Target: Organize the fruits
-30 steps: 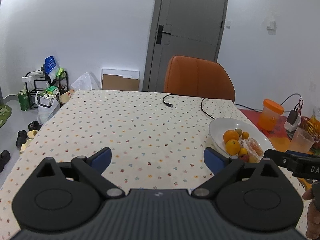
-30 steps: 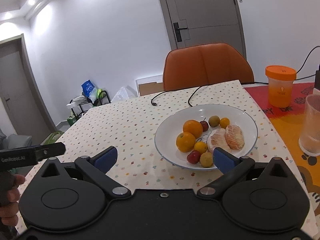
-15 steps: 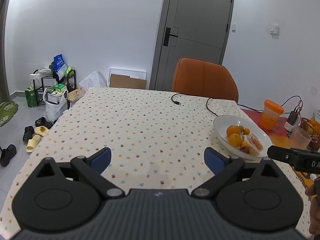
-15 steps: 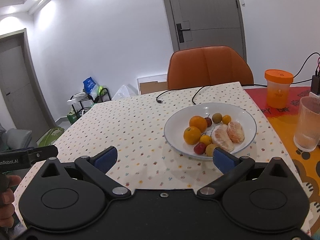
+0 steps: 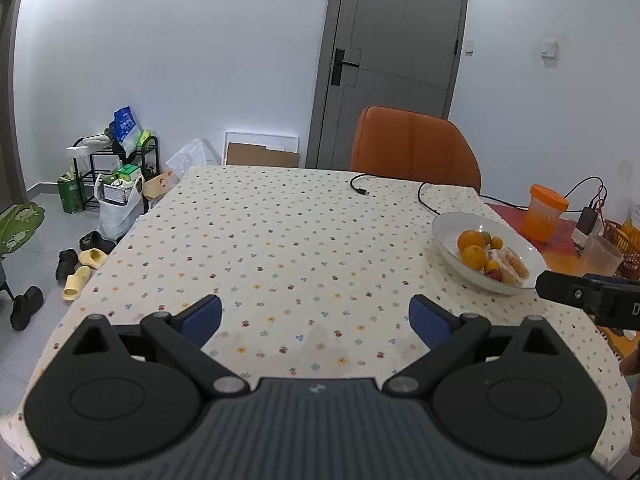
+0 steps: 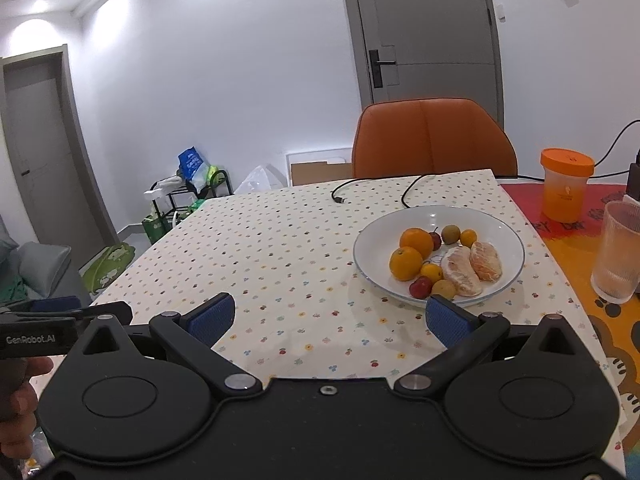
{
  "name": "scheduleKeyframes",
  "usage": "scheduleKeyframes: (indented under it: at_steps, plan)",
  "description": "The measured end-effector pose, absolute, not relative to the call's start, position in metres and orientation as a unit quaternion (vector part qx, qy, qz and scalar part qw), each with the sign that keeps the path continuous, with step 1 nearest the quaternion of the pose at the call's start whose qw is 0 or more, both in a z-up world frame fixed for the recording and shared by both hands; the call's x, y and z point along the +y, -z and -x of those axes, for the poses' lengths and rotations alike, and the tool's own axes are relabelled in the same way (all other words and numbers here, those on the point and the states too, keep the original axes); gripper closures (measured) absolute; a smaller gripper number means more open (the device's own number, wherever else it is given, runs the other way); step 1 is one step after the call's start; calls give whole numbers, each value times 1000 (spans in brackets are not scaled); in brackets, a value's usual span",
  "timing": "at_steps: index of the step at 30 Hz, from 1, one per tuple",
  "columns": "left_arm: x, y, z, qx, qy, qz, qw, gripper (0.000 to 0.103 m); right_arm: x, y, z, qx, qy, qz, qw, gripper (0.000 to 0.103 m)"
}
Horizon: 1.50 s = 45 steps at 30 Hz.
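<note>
A white plate (image 6: 502, 227) on the dotted tablecloth holds two oranges (image 6: 406, 263), peeled citrus segments (image 6: 462, 271), a red cherry-like fruit (image 6: 420, 287) and several small yellow and brown fruits. In the left wrist view the same plate (image 5: 448, 229) lies at the right. My right gripper (image 6: 327, 318) is open above the cloth, just in front and left of the plate, holding nothing. My left gripper (image 5: 316, 316) is also open and empty over the bare cloth, well left of the plate.
An orange chair (image 6: 432, 140) stands at the table's far side. A black cable (image 6: 372, 188) lies behind the plate. An orange-lidded cup (image 6: 566, 184) and a ribbed glass (image 6: 618, 252) stand on the right. Shoes (image 5: 76, 268) and a rack (image 5: 112, 168) are on the floor left.
Both grippers have drawn back and risen, so the plate looks smaller and farther off in both views. Both stay open and empty.
</note>
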State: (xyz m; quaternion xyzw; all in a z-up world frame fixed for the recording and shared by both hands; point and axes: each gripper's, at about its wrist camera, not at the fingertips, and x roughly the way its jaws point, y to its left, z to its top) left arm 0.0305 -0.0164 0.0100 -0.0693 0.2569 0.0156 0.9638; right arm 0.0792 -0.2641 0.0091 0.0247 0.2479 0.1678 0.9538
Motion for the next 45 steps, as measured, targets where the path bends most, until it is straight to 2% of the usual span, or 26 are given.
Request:
scheduleKeyframes:
  at_steps: [45]
  plan:
    - [-12,-13,-27,258,-27,68,963,4,-250,-1,-77,259,-188,-12,947,0]
